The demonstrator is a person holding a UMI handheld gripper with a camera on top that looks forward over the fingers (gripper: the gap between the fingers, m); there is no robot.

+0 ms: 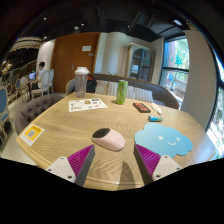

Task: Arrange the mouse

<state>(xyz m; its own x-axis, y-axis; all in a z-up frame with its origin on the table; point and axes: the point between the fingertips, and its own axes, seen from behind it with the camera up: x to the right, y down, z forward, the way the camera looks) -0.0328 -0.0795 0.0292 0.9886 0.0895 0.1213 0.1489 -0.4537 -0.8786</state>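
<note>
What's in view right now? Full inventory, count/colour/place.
mouse: 1, pale pink, on the table just ahead of the fingers, between their lines
cloud-shaped mat: 1, light blue, on the table right of the mouse
bottle: 1, green, upright at the far side of the table
tumbler: 1, clear with lid, upright, far left of the bottle
printed sheet: 1, white with coloured pictures, beside the tumbler
yellow card: 1, yellow, near left table edge
dark flat item: 1, dark brown, right of the bottle
small blue item: 1, blue, beyond the mat
table: 1, light wood
gripper: 1, magenta pads, fingers open, holding nothing
</note>
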